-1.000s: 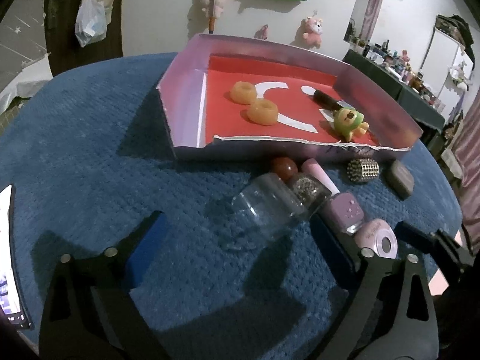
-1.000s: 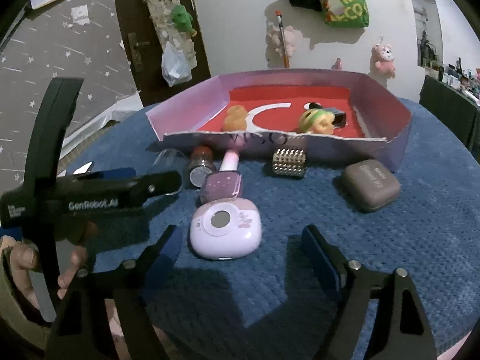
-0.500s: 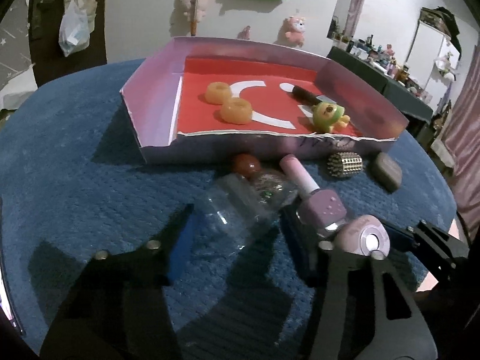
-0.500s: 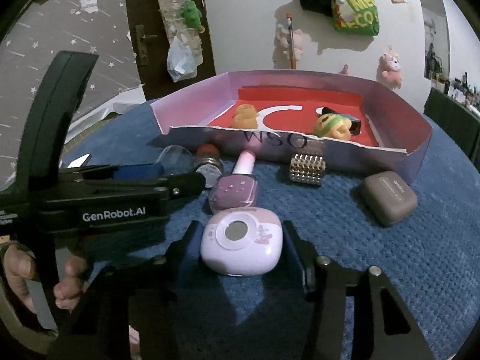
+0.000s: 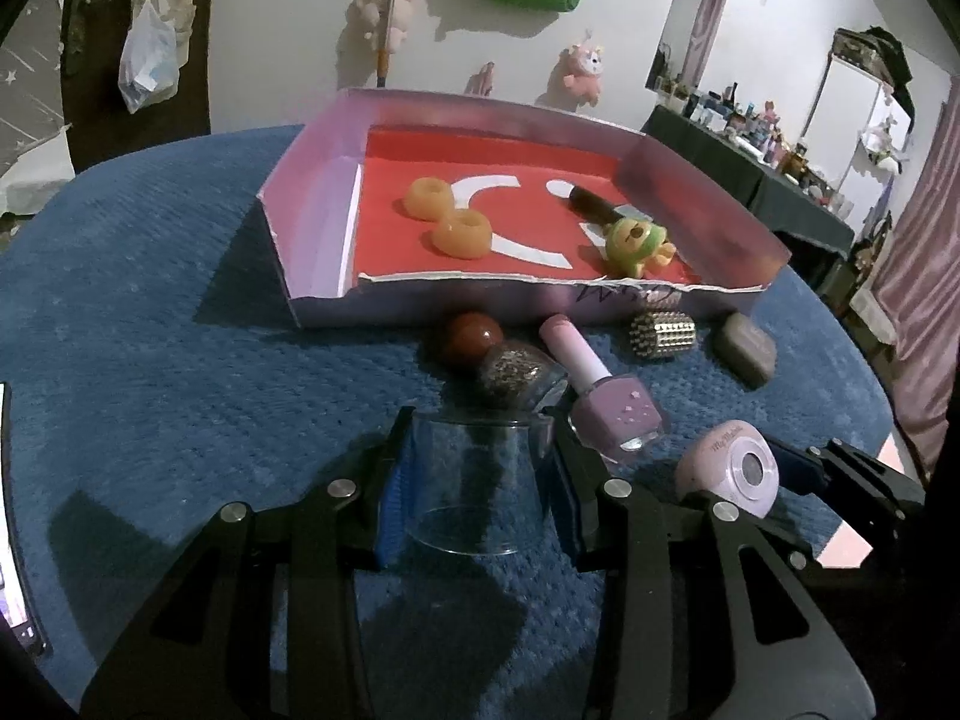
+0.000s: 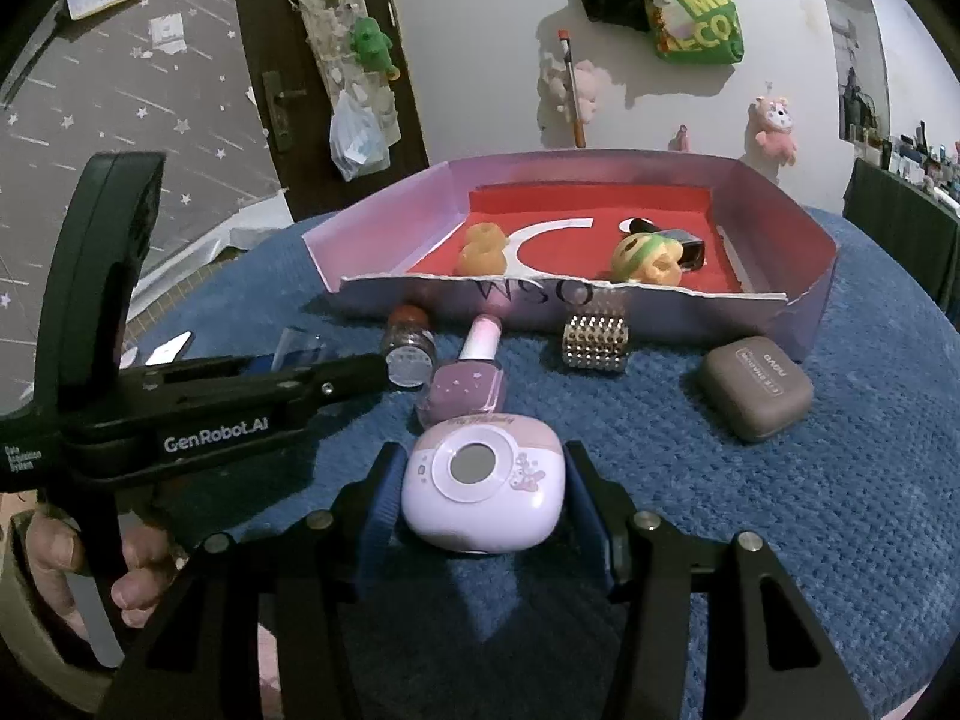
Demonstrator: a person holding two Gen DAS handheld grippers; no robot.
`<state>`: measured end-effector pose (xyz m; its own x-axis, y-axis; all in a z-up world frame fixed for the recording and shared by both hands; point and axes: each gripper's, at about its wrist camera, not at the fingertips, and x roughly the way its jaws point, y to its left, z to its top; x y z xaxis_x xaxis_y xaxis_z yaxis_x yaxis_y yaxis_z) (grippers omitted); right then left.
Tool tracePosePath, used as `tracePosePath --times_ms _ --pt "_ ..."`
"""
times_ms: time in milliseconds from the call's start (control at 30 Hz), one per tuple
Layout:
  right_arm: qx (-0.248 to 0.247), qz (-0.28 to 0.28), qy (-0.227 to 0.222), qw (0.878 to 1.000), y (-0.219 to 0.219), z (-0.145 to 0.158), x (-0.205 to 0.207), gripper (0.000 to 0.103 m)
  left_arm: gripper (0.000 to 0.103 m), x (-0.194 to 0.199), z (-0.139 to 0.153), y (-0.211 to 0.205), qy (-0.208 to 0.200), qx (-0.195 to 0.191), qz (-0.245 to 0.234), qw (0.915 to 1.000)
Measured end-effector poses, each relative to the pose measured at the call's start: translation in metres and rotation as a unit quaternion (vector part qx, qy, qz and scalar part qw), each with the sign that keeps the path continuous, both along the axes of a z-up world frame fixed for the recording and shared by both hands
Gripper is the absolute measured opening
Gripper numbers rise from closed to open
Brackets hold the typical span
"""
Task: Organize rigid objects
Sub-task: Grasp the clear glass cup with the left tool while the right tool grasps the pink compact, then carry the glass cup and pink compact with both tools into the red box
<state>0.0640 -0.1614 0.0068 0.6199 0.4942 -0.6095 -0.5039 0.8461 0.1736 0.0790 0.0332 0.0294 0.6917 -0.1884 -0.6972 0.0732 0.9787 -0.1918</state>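
Observation:
My left gripper (image 5: 477,480) is shut on a clear glass cup (image 5: 474,480) lying on its side on the blue cloth. My right gripper (image 6: 480,489) is shut on a lilac rounded case (image 6: 483,489), which also shows in the left wrist view (image 5: 729,474). A pink box with a red floor (image 5: 324,204) stands behind and holds two orange rings (image 5: 459,234), a green-and-yellow toy (image 5: 633,240) and a dark tube (image 5: 591,201). In front of it lie a glitter bottle with a red-brown cap (image 5: 510,366), a purple nail polish (image 5: 606,390), a studded roll (image 5: 660,333) and a grey case (image 5: 744,348).
The blue cloth covers a round table (image 5: 150,360). A phone (image 5: 15,540) lies at the far left edge. The left gripper's body (image 6: 210,402) crosses the left of the right wrist view. A dark side table with bottles (image 5: 750,162) stands at the back right.
Both grippers closed in from wide open: the left jaws came onto the glass cup and the right jaws onto the lilac case. Both moved forward a little toward the objects.

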Motion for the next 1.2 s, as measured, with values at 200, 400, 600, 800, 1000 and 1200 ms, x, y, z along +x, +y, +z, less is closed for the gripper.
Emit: tracePosePath --times_ms 200,400,600,800,1000,1200 --pt "0.016 0.003 -0.001 1.0 -0.004 0.01 -0.003 0.056 0.037 -0.011 0.011 -0.001 -0.014 -0.004 -0.003 0.9999" --pt "0.022 0.002 -0.002 1.0 -0.007 0.014 -0.007 0.056 0.037 -0.015 0.015 -0.005 -0.018 -0.004 -0.006 0.9998" --pt "0.025 0.0 -0.005 1.0 -0.01 0.017 -0.007 0.056 0.037 -0.017 0.018 -0.006 -0.02 -0.008 -0.009 0.9997" --pt "0.032 0.003 -0.009 0.999 -0.013 0.025 -0.004 0.056 0.037 -0.015 0.028 -0.011 -0.031 -0.006 -0.017 0.9994" --pt "0.039 0.009 -0.01 0.999 -0.014 0.038 0.008 0.056 0.037 -0.007 0.04 -0.016 -0.04 -0.002 -0.025 0.9989" --pt "0.041 0.016 -0.016 0.999 -0.013 0.053 0.021 0.056 0.037 0.009 0.051 -0.017 -0.047 0.001 -0.031 0.9984"
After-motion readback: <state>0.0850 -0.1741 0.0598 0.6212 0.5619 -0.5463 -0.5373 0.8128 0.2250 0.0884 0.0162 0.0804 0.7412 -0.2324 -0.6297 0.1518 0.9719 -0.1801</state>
